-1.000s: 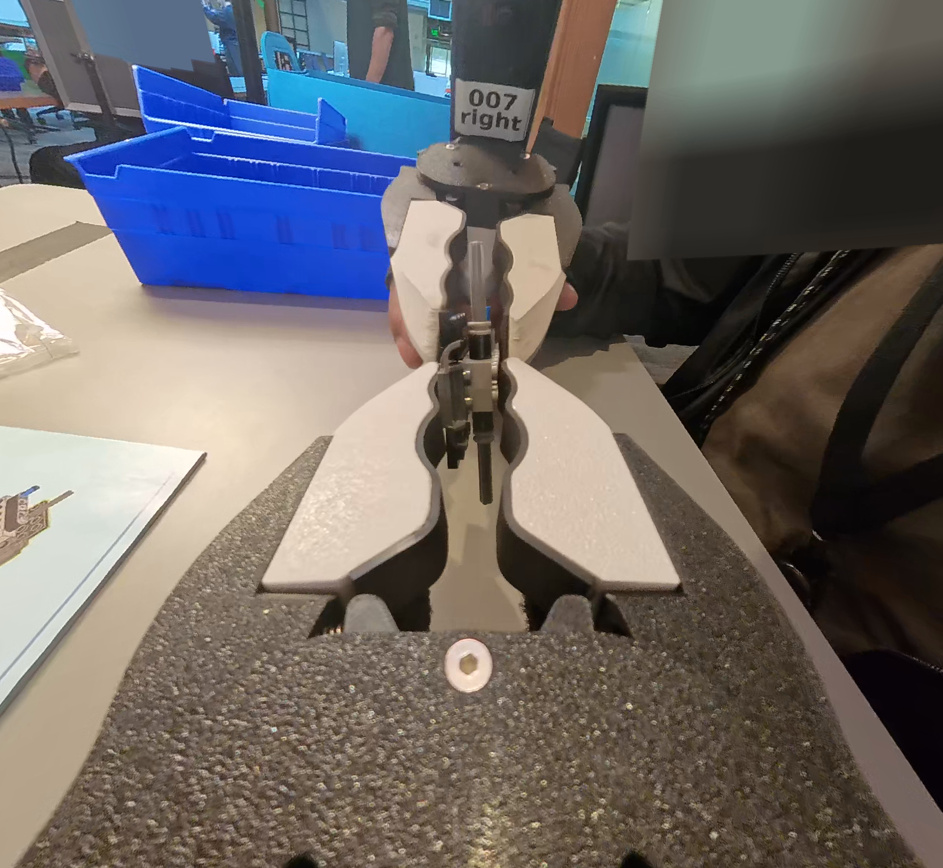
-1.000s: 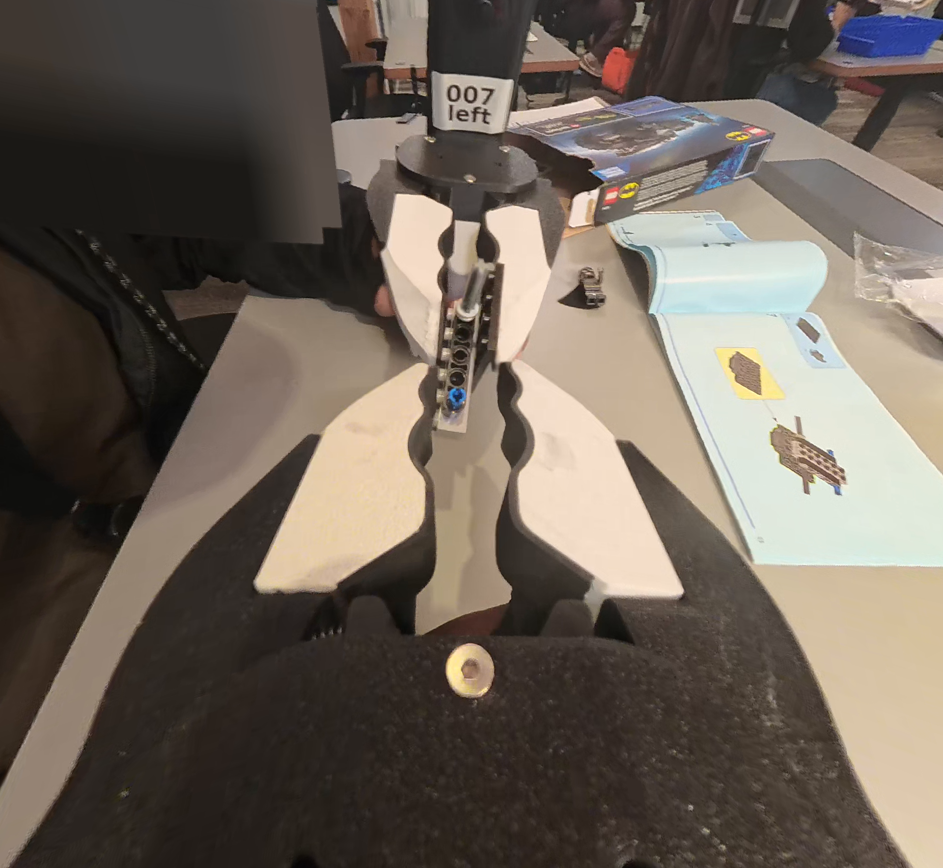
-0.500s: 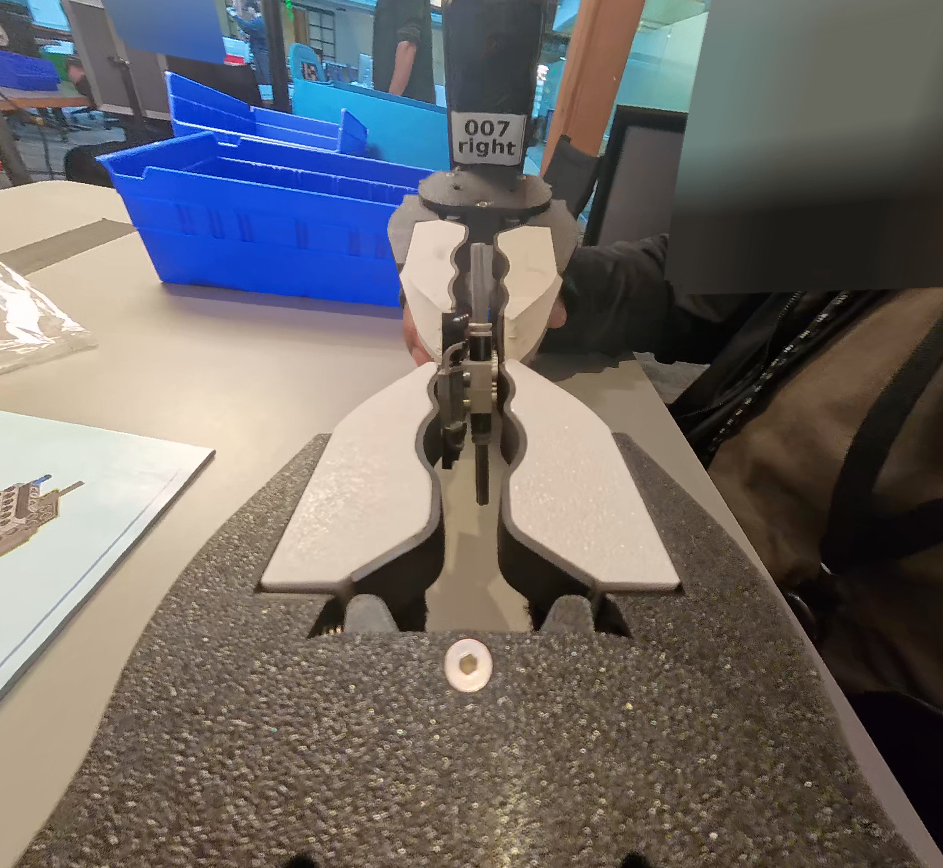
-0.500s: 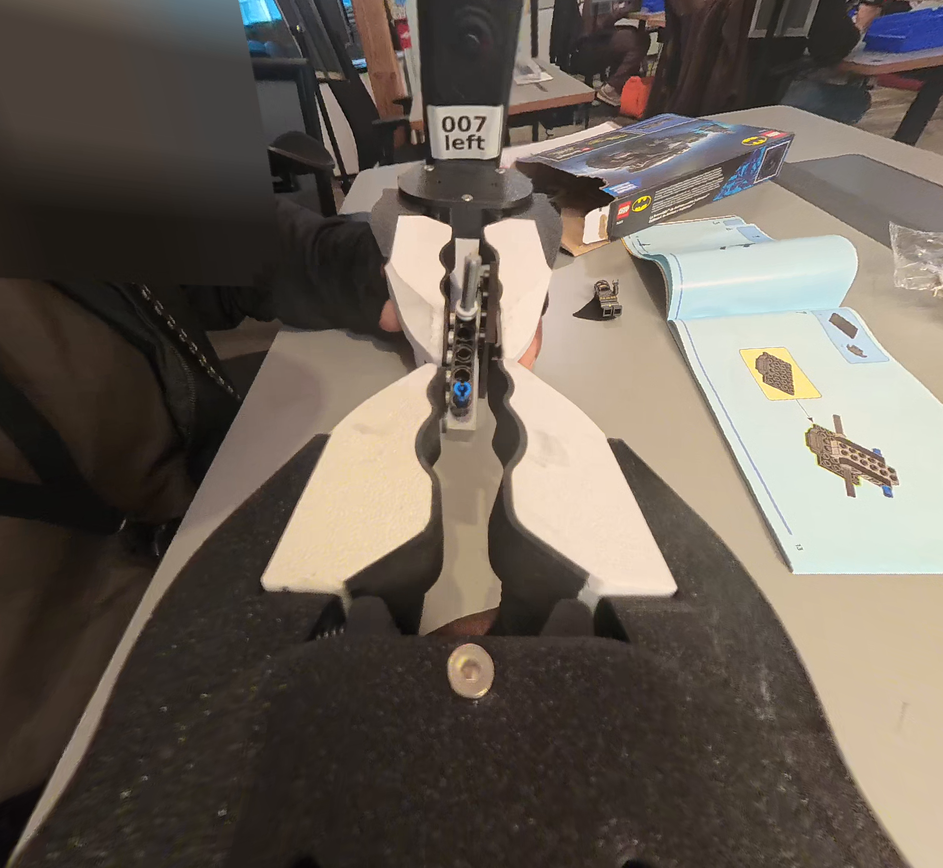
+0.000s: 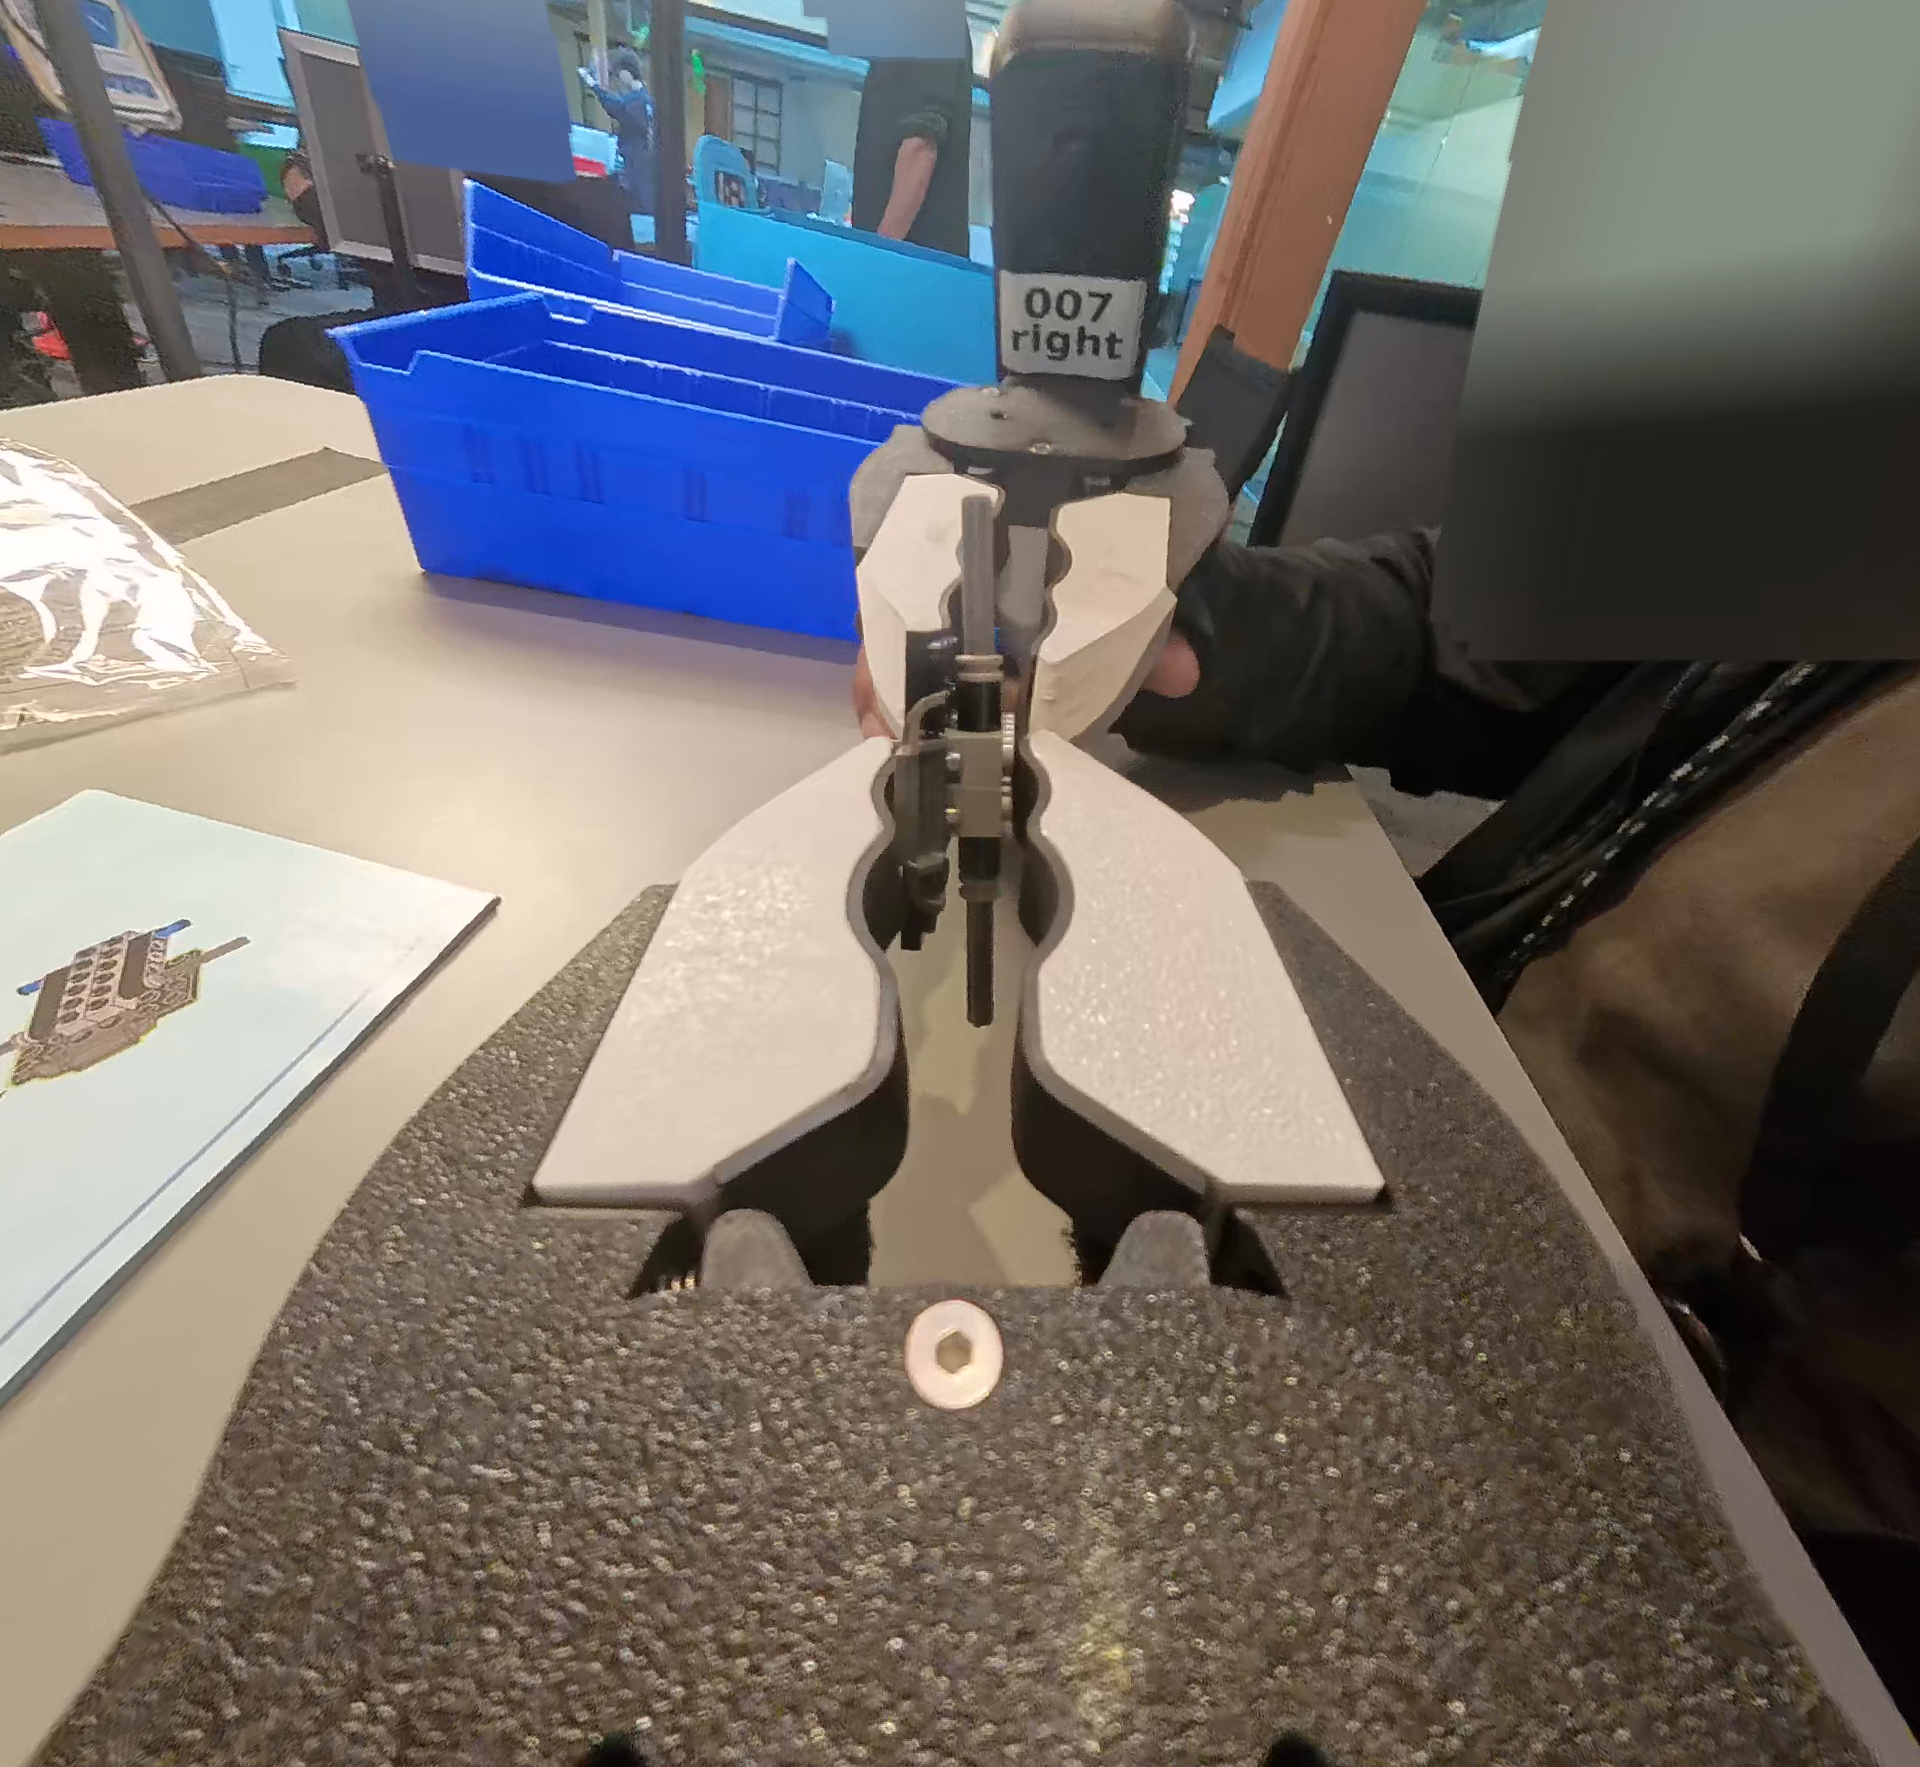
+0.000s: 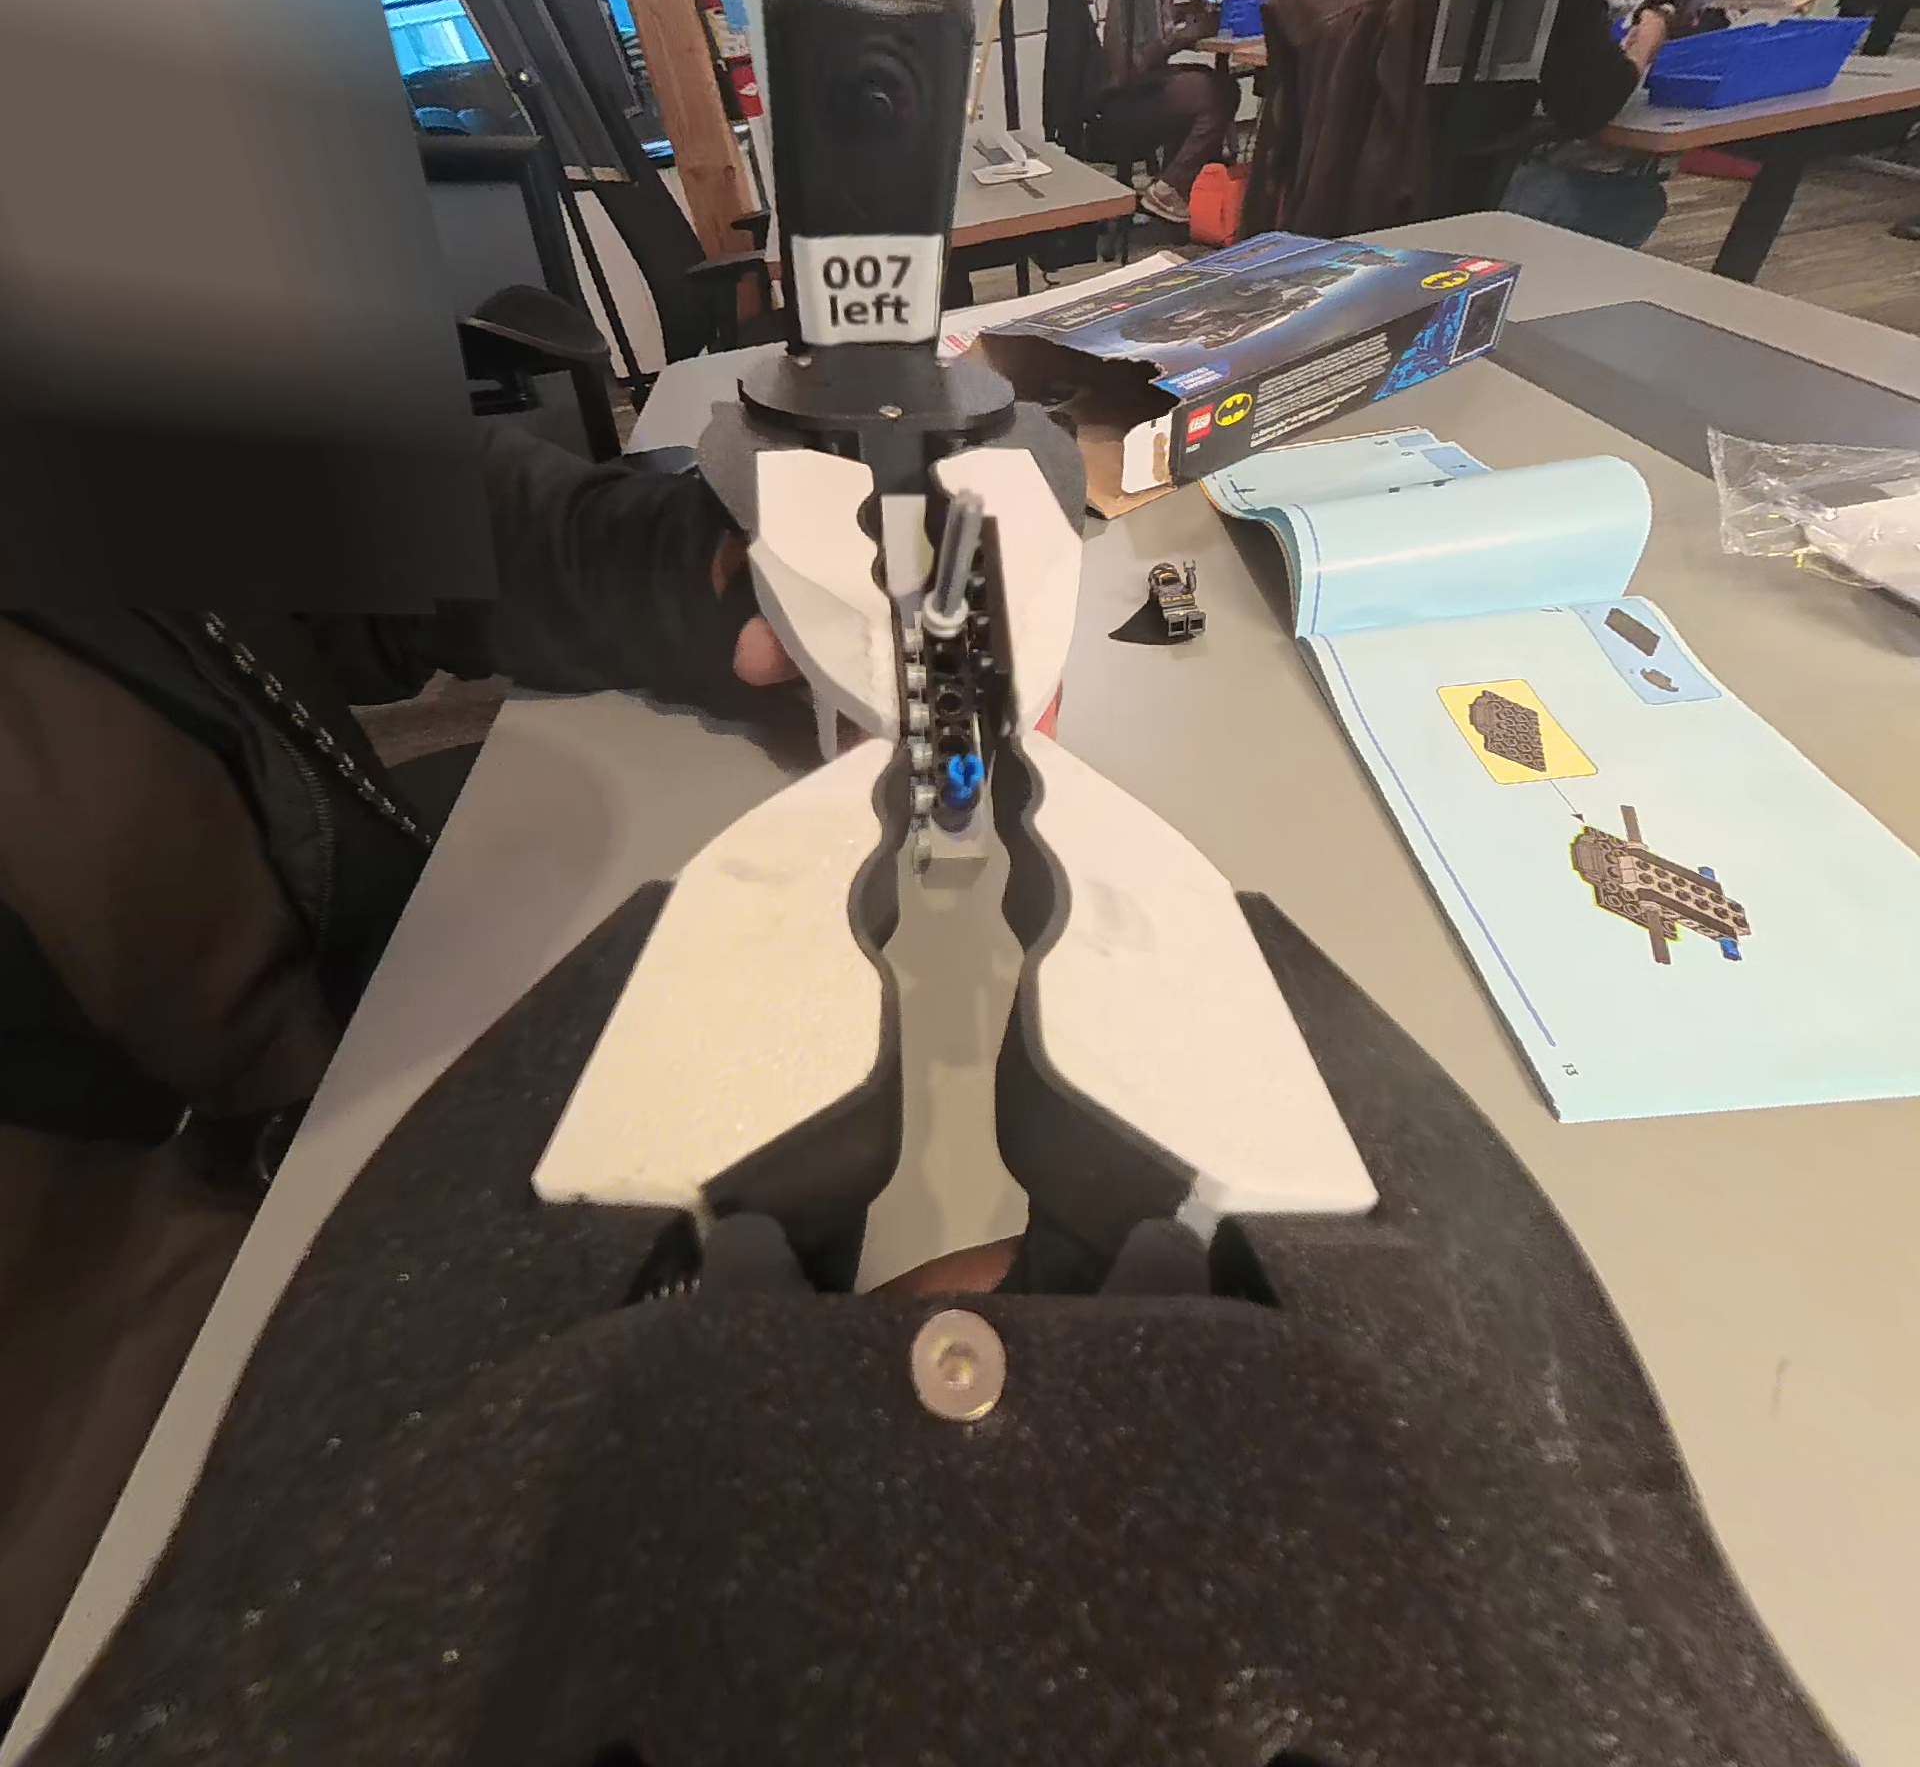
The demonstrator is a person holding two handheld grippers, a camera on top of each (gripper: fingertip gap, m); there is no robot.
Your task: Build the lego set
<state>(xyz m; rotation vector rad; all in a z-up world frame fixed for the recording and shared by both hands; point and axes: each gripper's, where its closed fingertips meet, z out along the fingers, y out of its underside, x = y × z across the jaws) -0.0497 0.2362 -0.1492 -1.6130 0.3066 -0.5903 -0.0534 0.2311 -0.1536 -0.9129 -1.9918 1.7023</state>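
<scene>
2 grippers, left [image 5: 961, 782] and right [image 6: 951, 782], apparently clamp 1 brick assembly [image 6: 951, 709], jaws narrow.

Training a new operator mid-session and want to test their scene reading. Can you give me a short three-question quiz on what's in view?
1. True or false: in the right wrist view, a small dark figure lies on the table, left of the open booklet.
2. What sticks out of the brick assembly near the tips of the right gripper? A) a red wheel B) a blue pin C) a yellow plate
3. Fill in: in the left wrist view, the bin behind the two grippers is ___ in colour.

Key: 1 true; 2 B; 3 blue.
</scene>
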